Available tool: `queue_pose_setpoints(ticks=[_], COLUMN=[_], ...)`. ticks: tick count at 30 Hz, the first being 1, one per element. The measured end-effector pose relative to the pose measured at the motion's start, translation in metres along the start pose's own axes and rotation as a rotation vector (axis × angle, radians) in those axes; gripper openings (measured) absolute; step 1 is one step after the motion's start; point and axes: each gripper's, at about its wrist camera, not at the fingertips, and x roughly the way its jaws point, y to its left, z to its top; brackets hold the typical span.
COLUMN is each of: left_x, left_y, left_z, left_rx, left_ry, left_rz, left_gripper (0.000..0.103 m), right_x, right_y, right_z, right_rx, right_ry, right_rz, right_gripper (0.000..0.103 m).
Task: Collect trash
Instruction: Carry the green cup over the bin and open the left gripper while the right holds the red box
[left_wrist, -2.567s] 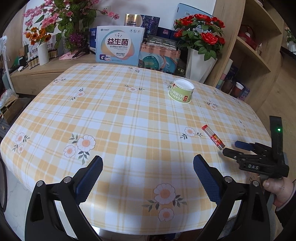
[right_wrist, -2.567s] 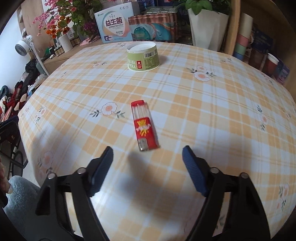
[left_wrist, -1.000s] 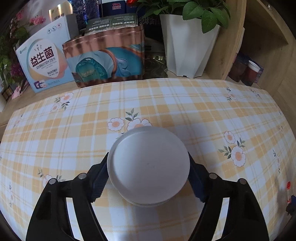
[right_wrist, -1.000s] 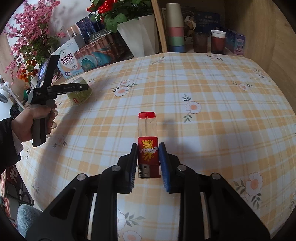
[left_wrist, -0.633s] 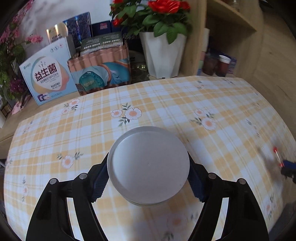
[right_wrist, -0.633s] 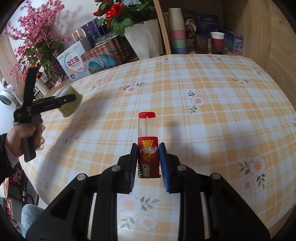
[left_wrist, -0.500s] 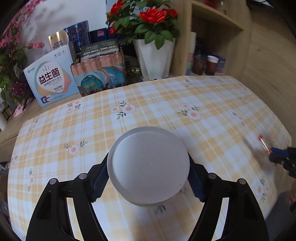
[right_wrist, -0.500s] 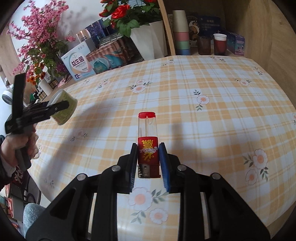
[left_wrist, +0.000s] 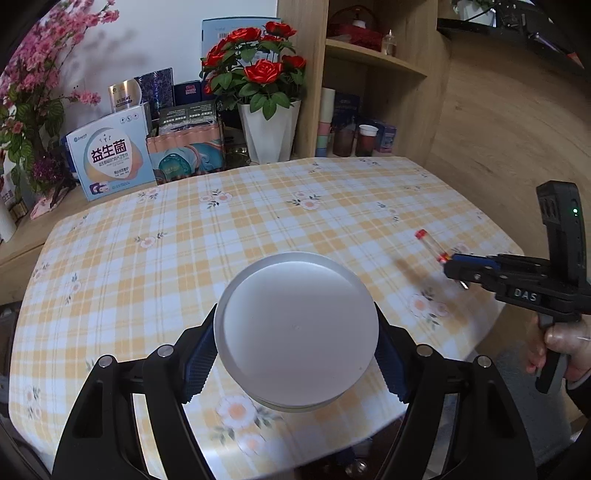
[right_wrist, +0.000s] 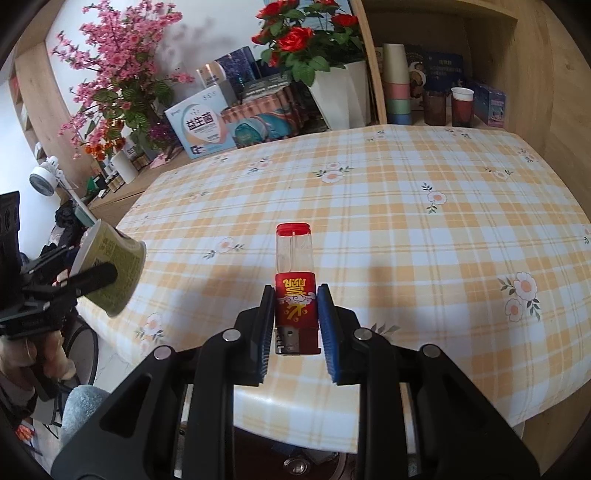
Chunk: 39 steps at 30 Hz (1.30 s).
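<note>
both items lifted off the tabletop, carry-away to the bin pending

tabletop (left_wrist: 258, 221): yellow-and-white plaid cloth with small flowers. nothing else lies on the cloth in either view, so by my reading the pick-up part is done and disposal is what remains. no bin shows in either view, so its place cannot be told.

paper cup (left_wrist: 295, 328): white lid facing the left camera, green printed wall visible from the right view (right_wrist: 110, 266). it sits between the blue pads of the left tool (left_wrist: 295, 350), which is clamped across the cup's sides, and hangs in the air above the near edge of the tabletop. advice: keep the squeeze light, since a thin paper wall will likely buckle, and keep the lid from tipping down (contents unknown, lid seal unknown).

lighter (right_wrist: 296, 295): red printed body, clear upper half, red cap, metal end toward the camera. it is pinched by its lower body in the right tool (right_wrist: 296, 314), narrow and closed on it, held clear of the cloth, well apart from the cup. advice: the grip is near one end, so move without jerks to stop it pivoting; hold firm pressure, as the plastic looks smooth.

for release: bring each tool over the bin before opening, one at a time.
</note>
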Motion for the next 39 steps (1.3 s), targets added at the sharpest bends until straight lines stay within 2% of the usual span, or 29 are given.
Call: queue_pose_setpoints(ticks=[6, 16, 27, 34, 35, 36, 39], left_x=[-0.030, -0.050, -0.034, -0.023, -0.022, -0.021, -0.021], left_y=[-0.023, -0.054, -0.092, -0.109, -0.110, -0.111, -0.109], left_z=[-0.028, -0.068, -0.094, -0.097, -0.097, -0.098, -0.098], left_rx=[-0.051, -0.069, -0.028, -0.003, 0.000, 0.002, -0.006], left_ry=[-0.003, 0.031, 0.119, 0.160, 0.164, 0.167, 0.157], left_rz=[-0.035, -0.075, -0.130, -0.169, -0.175, -0.180, -0.183], left_gripper=[0.073, 0.074, 0.074, 0.075, 0.077, 0.084, 0.090], right_x=[-0.028, -0.064, -0.087, -0.086, -0.086, -0.086, -0.085], right_y=[0.021, 0.036, 0.030, 0.020, 0.019, 0.018, 0.017], right_z=[-0.013, -0.029, -0.045, -0.050, -0.050, -0.050, -0.051], right_rx=[-0.026, -0.058, -0.053, -0.033, -0.031, -0.030, -0.026], right_ry=[-0.025, -0.070, -0.091, -0.080, -0.081, -0.081, -0.076], right_rz=[0.033, 0.054, 0.060, 0.049, 0.047, 0.046, 0.043], right_gripper=[0.027, 0.026, 0.026, 0.026, 0.027, 0.027, 0.027])
